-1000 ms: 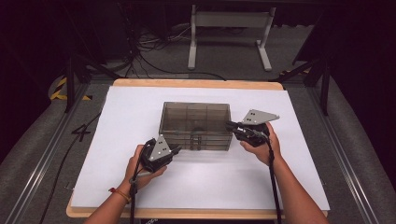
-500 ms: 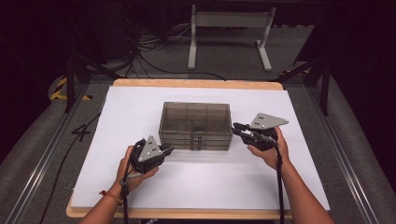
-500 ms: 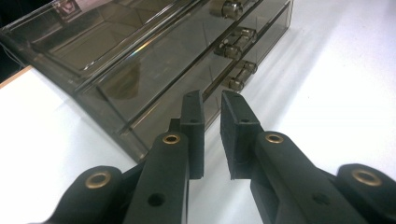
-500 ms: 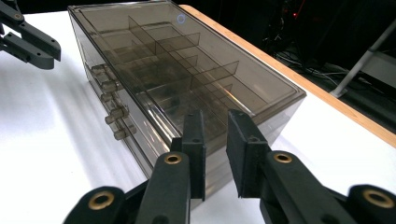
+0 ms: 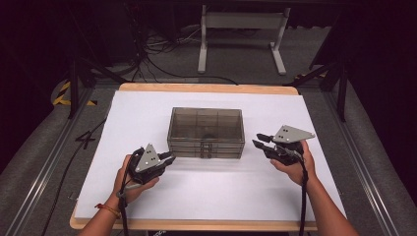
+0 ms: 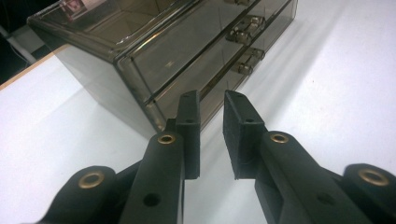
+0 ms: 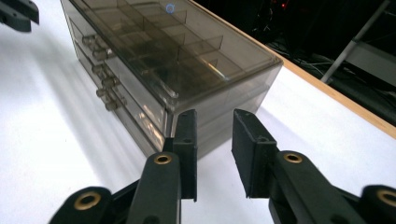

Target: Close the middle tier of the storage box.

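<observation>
Both my grippers, left gripper (image 5: pixel 168 158) and right gripper (image 5: pixel 256 139), have just been opening, hold nothing, and flank the drawer box (image 5: pixel 206 132), whose long axis runs between them.

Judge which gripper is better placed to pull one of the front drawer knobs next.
Left, probably. The left gripper sits at the drawer box's front corner, facing along the knobs. The right gripper is beside the box's end wall. Both are open and empty.

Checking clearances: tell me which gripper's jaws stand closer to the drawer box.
The left gripper: its jaws nearly reach the drawer box front corner; the right gripper stands farther off its side.
</observation>
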{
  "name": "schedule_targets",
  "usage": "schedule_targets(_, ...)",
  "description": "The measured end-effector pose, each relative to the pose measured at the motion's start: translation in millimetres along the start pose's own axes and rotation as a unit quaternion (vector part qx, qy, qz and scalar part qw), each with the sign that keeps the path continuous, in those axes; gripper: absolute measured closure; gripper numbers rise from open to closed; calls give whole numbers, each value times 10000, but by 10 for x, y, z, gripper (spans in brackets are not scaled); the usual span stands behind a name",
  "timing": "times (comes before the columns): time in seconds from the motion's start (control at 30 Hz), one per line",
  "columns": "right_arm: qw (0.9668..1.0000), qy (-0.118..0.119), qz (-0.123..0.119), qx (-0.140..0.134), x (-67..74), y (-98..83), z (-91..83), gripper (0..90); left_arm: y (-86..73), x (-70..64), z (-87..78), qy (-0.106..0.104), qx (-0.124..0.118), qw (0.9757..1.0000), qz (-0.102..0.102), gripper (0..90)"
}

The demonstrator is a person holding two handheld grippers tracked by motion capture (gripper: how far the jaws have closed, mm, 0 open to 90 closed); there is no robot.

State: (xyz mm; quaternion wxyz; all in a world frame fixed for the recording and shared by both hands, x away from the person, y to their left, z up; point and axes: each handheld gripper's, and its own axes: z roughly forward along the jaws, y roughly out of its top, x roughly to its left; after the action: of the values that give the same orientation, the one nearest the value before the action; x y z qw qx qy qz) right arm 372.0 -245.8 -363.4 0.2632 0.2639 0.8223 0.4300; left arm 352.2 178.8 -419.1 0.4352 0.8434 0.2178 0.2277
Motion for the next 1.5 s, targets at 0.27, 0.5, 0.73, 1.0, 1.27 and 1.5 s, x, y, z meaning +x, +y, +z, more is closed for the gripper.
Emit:
schedule_targets(0.27,9998,-142,-25,140,6,-154,-111,692,-82,70,-71,78,81,9999,-49,738)
schedule_targets(0.5,9995,-203,86,229,-13,-303,-189,655,-148,124,-138,169,116,9998,-59,711)
schedule_targets(0.73,9993,-268,162,195,-24,-420,-267,607,-224,186,-201,225,157,9996,-116,675)
schedule_targets(1.0,9993,-259,189,179,13,-591,-378,549,-321,226,-267,200,167,9994,-225,611)
schedule_targets(1.27,9992,-244,228,197,53,-750,-468,460,-398,268,-341,365,257,9986,-269,529)
schedule_targets(1.5,9989,-283,258,271,68,-887,-547,373,-479,287,-385,491,363,9977,-291,443)
